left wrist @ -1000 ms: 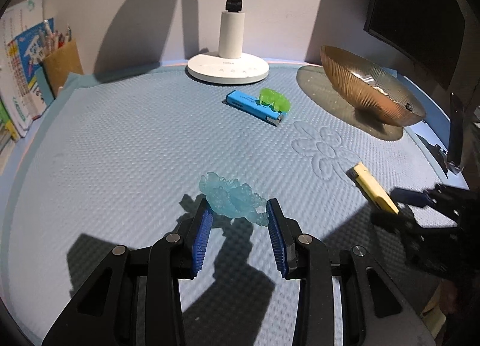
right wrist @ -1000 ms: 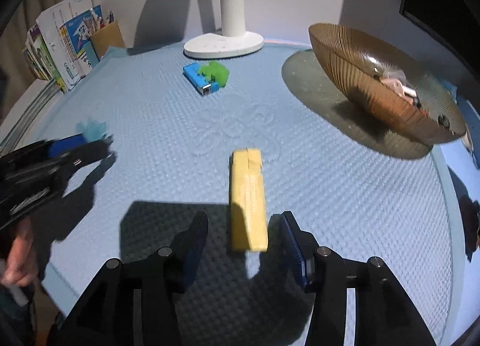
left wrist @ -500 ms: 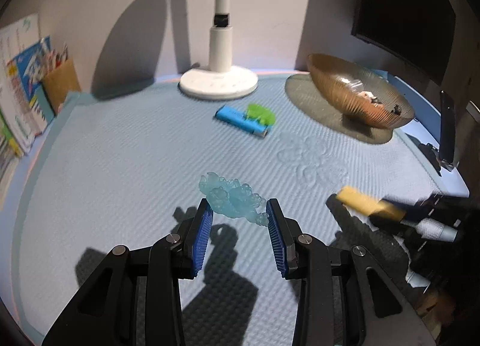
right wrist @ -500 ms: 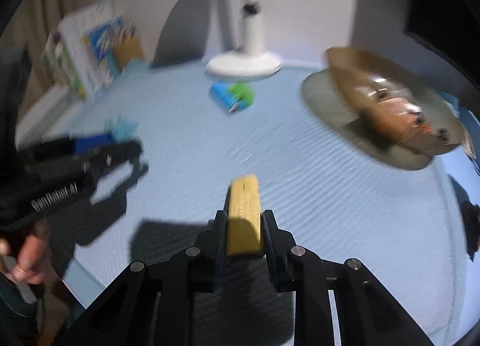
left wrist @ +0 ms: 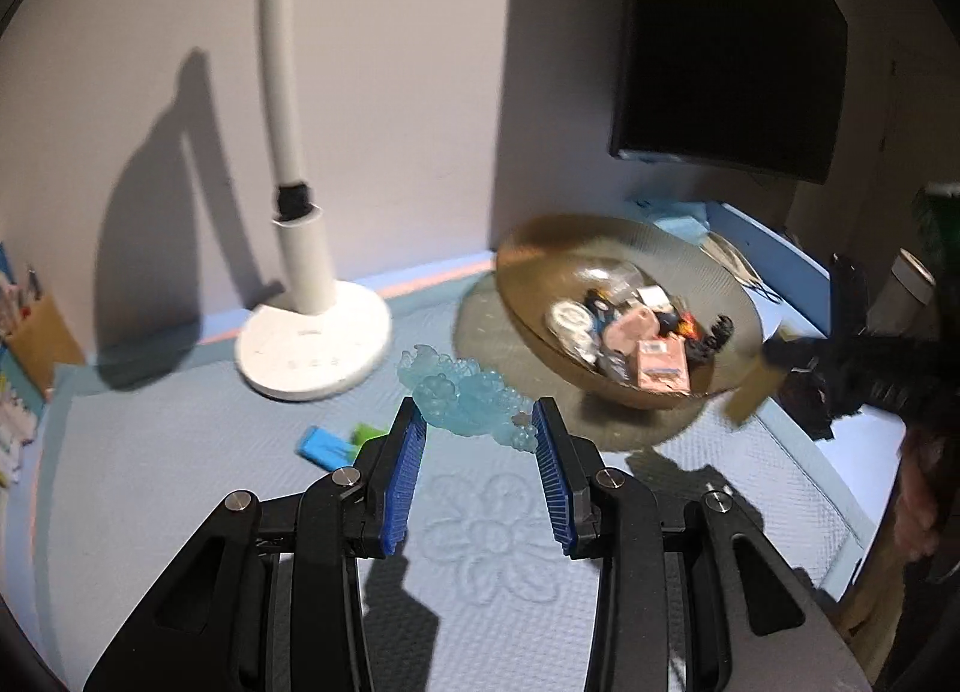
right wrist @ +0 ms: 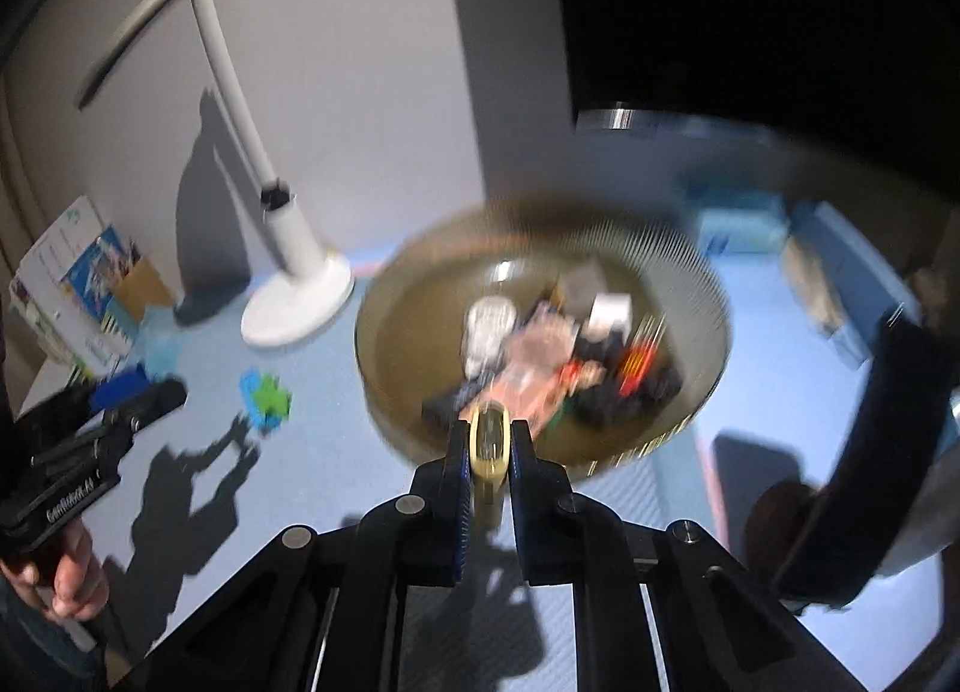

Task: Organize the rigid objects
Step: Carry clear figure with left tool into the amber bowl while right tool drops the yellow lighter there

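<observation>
Here the left gripper point(left wrist: 477, 422) has its jaws clamped on a pale blue bumpy toy point(left wrist: 465, 395), which sticks out past the blue pads point(left wrist: 405, 473) above the mat point(left wrist: 168, 470), in front of the bowl's near left rim. The right gripper point(right wrist: 489, 446) has just been closing its jaws, and they now pinch a yellow bar point(right wrist: 491, 440) end-on — it sits between the pads, over the near edge of the bowl point(right wrist: 690, 296). In the left wrist view that same bar point(left wrist: 747, 392) shows as a blurred tan strip at the bowl's right rim.

The brown ribbed bowl point(left wrist: 702, 272) stands on the right of the mat and already holds a jumble of small things: white, pink, black and red pieces, too blurred to name. Left of it stands a white desk lamp point(left wrist: 312, 338) with its round base against the far wall. On the mat, near the lamp base, a blue lighter point(left wrist: 324, 446) lies touching a green toy point(left wrist: 367, 433) — both partly hidden behind the left gripper's finger. At the far left a stack of books point(right wrist: 72, 284) and a cardboard pen holder point(right wrist: 141, 284) lean by the wall. A dark screen point(left wrist: 726, 44) hangs above the bowl on the right. A hand point(right wrist: 60, 578) grips the left tool's handle.
</observation>
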The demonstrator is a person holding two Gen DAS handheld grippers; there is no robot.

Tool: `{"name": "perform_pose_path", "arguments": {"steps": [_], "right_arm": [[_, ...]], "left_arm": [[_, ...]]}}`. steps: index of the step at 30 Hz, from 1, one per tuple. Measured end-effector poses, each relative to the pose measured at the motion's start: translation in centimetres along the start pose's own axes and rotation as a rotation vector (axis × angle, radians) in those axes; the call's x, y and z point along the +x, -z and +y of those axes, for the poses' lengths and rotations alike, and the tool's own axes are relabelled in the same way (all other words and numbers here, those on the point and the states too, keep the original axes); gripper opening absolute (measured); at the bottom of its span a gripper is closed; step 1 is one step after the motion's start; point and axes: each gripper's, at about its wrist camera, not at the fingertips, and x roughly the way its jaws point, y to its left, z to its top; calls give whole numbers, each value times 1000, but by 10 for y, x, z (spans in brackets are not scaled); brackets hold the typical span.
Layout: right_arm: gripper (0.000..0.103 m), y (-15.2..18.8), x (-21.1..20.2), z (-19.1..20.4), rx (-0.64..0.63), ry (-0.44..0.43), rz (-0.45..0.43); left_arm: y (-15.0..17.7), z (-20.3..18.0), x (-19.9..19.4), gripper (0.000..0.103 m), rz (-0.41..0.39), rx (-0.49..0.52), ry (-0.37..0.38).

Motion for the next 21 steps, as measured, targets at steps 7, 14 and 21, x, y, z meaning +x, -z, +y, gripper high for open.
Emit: {"name": "perform_pose_path", "arguments": {"steps": [7, 14, 21], "right_arm": [[11, 61, 33, -28, 89, -100, 165], [30, 95, 28, -23, 51, -124, 247], [54, 80, 58, 7, 2, 15, 200]], "left_arm": [[28, -9, 36, 34, 119, 4, 17], [33, -12, 27, 34, 108, 26, 38], [38, -20, 24, 34, 120, 62, 21]]}}
